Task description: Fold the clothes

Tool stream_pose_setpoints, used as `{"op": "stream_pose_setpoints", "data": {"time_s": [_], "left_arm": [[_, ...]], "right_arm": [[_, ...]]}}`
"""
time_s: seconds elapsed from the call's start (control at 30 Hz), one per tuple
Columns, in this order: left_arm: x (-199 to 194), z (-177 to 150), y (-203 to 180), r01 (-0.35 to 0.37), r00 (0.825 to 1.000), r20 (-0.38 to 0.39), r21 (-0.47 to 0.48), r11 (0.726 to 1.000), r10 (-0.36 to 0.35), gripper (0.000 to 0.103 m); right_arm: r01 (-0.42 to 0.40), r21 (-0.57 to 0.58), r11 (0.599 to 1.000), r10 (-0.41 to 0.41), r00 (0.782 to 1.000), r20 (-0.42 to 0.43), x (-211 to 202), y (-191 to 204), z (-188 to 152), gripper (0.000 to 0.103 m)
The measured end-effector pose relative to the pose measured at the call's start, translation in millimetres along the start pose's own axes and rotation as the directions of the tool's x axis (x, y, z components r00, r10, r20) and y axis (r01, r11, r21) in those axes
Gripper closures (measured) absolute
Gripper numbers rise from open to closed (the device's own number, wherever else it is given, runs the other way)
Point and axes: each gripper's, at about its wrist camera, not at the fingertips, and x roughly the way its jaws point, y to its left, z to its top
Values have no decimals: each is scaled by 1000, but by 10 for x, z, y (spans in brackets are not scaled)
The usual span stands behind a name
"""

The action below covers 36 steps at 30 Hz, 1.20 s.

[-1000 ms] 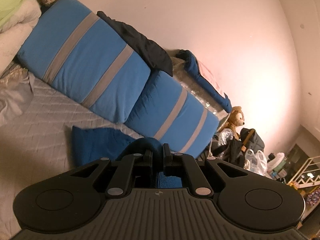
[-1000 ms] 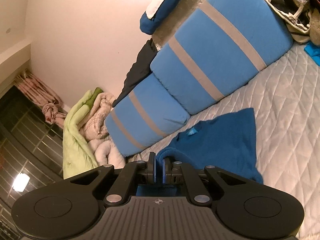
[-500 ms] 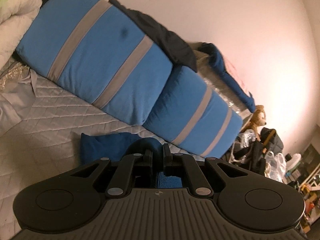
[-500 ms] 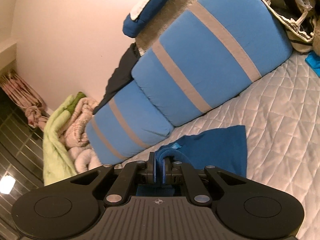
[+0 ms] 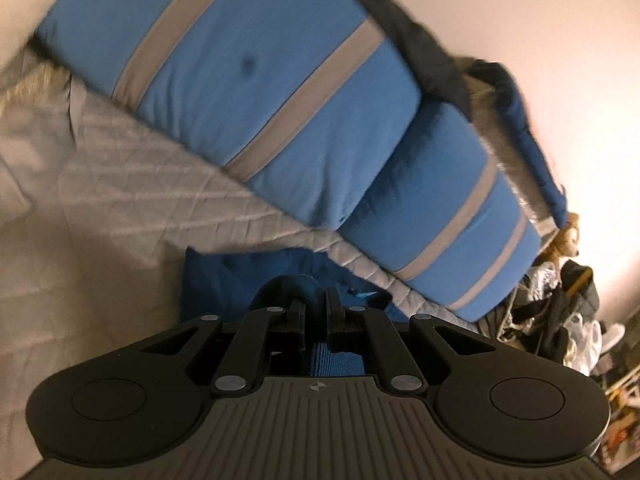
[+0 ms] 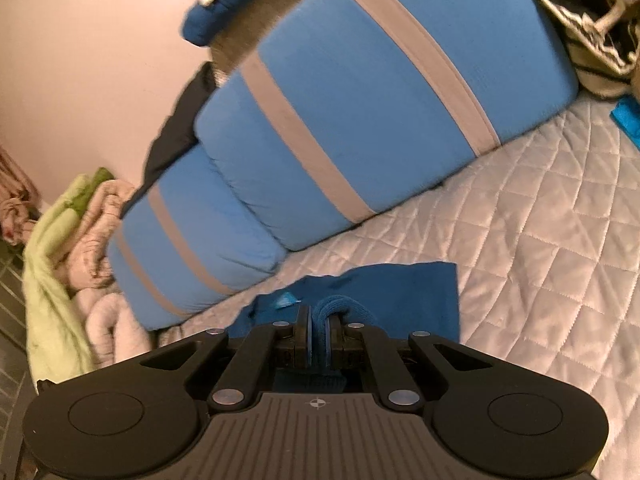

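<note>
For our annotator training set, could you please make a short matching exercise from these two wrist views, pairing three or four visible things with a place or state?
Things:
1. dark blue garment
2. striped blue cushions
3. black cloth
4. green blanket

Places or states:
A. draped over the top edge of the cushions
B. pinched at a fold by the left gripper and the right gripper
C. heaped with pale bedding, left edge of the right wrist view
D. lined up against the wall, on the quilted cover

Pairs: 1-B, 2-D, 3-A, 4-C

Open quilted mattress (image 6: 540, 240) lies right of the garment; striped blue cushions (image 6: 360, 100) (wall-backed) block the far side.
</note>
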Motion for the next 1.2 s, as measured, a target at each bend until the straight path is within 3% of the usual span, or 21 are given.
{"op": "stream_pose_setpoints", "data": {"time_s": [0.47, 0.53, 0.63, 0.67, 0.7, 0.77, 0.93, 1.1, 1.13, 1.2], "left_arm": [[701, -52, 412, -128, 985, -118, -31, 991, 123, 92], [742, -65, 446, -137, 983, -126, -45, 990, 131, 90], [769, -89, 561, -103, 985, -155, -146, 984, 80, 73], [759, -110, 607, -74, 986, -159, -186, 980, 45, 67], [737, -134, 637, -49, 987, -157, -216, 975, 14, 64], [673, -177, 678, -31, 987, -162, -245, 969, -9, 56], [541, -280, 650, -29, 977, -212, -231, 972, -21, 56], [531, -338, 561, -60, 969, -247, -187, 980, 12, 58], [532, -344, 561, -59, 970, -244, -196, 979, 10, 61], [541, -344, 568, -57, 969, -248, -220, 974, 1, 78]], "right_arm": [[120, -11, 993, -121, 989, -82, 789, -402, -1, 94], [148, -14, 989, -149, 983, -111, 852, -433, -9, 87], [151, 26, 988, -146, 981, -130, 857, -483, -36, 55], [136, 45, 990, -130, 984, -124, 822, -492, -49, 39], [122, 59, 991, -115, 987, -116, 778, -489, -59, 33], [88, 83, 993, -78, 989, -124, 701, -477, -78, 32], [38, 110, 993, -16, 981, -191, 588, -390, -164, 32], [63, 121, 991, -33, 971, -236, 610, -325, -303, 33], [74, 128, 989, -42, 971, -236, 632, -319, -327, 33], [95, 136, 986, -59, 967, -246, 696, -304, -357, 39]]}}
